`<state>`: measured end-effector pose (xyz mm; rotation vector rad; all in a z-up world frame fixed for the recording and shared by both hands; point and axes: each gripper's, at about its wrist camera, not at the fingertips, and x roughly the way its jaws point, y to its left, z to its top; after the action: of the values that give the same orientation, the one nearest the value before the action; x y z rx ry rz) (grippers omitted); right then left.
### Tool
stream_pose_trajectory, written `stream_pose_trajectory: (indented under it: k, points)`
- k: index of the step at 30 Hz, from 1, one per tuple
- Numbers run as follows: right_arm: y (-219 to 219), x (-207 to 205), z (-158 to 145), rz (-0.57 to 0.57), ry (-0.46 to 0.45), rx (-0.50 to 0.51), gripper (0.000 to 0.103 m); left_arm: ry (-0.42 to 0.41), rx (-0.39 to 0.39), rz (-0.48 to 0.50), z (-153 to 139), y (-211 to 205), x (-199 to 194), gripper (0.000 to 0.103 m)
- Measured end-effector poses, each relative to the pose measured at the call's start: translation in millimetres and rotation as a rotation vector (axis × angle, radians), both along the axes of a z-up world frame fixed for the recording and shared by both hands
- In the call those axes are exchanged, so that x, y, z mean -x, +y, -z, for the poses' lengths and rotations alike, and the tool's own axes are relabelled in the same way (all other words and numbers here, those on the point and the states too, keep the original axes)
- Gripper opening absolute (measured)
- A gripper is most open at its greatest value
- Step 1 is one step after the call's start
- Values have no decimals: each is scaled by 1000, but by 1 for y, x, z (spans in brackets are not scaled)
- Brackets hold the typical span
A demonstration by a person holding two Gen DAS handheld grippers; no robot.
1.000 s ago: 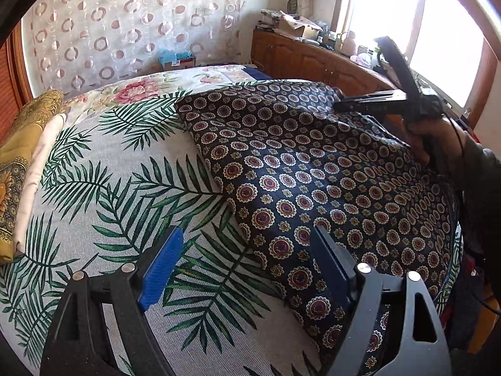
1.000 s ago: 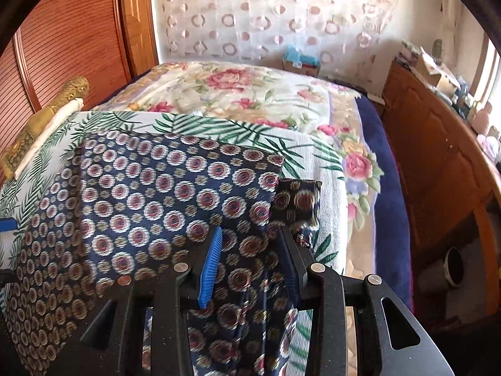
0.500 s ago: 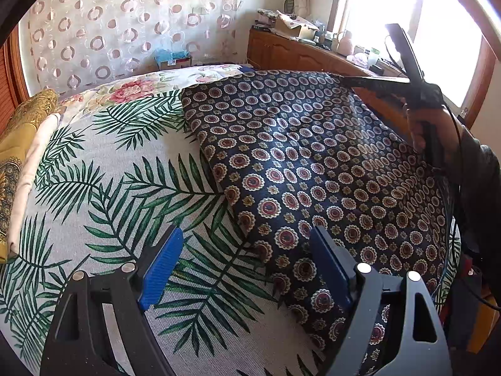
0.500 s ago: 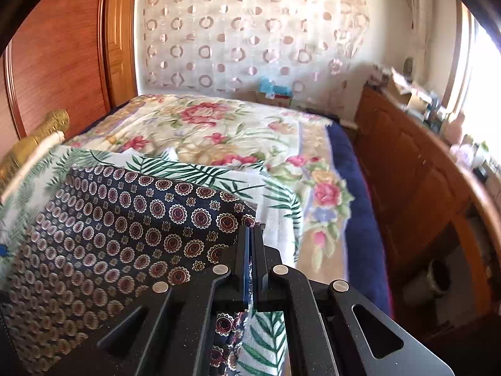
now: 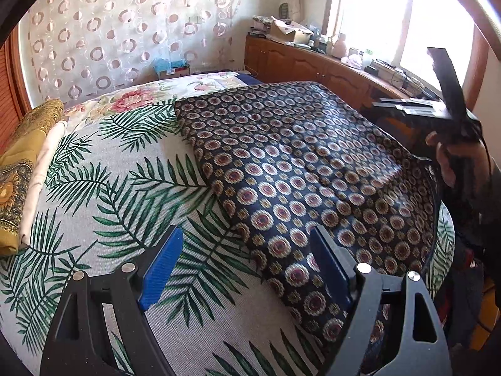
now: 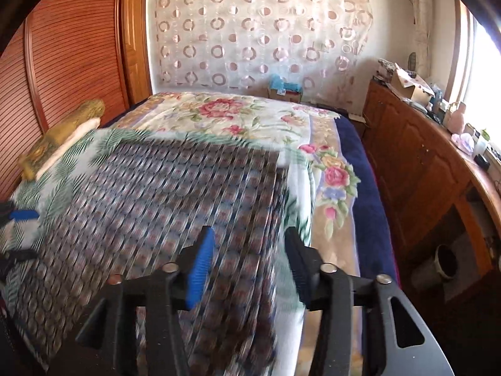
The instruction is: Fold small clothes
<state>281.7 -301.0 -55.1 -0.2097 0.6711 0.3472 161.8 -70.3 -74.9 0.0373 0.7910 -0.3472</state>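
Observation:
A navy garment (image 5: 297,163) printed with round medallions lies spread on a palm-leaf cloth (image 5: 109,188) on the bed. My left gripper (image 5: 245,238) hangs open over the garment's near left edge, with nothing between its blue pads. My right gripper (image 6: 249,238) is above the garment's (image 6: 162,194) right part, which is motion-blurred. Its jaws are opening and nothing is pinched between them. In the left wrist view, the right gripper (image 5: 404,108) shows side-on at the far right, held by a hand (image 5: 457,156).
A floral bedspread (image 6: 235,116) covers the far half of the bed. Folded yellow cloth (image 5: 18,172) lies at the left edge. A wooden cabinet (image 6: 416,163) with clutter on top runs along the right wall. A louvred wardrobe (image 6: 62,47) stands left, and a pot (image 6: 444,261) sits on the floor.
The right gripper closed on the garment's right corner, pulled it outward, then let go and drew back. The garment now lies flatter and wider. The left gripper stayed still.

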Motion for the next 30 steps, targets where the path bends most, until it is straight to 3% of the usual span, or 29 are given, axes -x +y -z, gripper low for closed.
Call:
stream_pose_trajectory:
  k: [4, 6, 9, 14, 18, 24, 25, 26, 27, 29, 30]
  points:
    - [-13, 30, 12, 74, 37, 71, 54, -19, -12, 17, -1, -3, 15, 82]
    - [-21, 46, 16, 103, 53, 74, 54, -4, 3, 40, -1, -3, 22, 72]
    - [-33, 71, 25, 124, 88, 25, 54, 20, 16, 72, 1, -5, 31, 59]
    - [-44, 98, 31, 140, 106, -54, 54, 95, 33, 107, 16, -7, 42, 55]
    - [-46, 105, 32, 139, 127, -68, 54, 104, 44, 120, 18, -12, 53, 38]
    - [-40, 105, 34, 133, 112, -56, 54, 102, 56, 126, 19, -17, 64, 35]
    - [-40, 105, 34, 135, 109, -56, 54, 104, 62, 132, 19, -17, 64, 31]
    - [-38, 104, 35, 134, 106, -56, 54, 113, 74, 149, 19, -17, 64, 10]
    - [-37, 105, 34, 127, 103, -56, 53, 118, 71, 164, 20, -20, 64, 6]
    - [-29, 109, 40, 100, 88, -56, 24, 108, 62, 172, 16, -22, 65, 3]
    - [-25, 111, 41, 83, 75, -50, 20, 101, 74, 171, 14, -21, 64, 3]
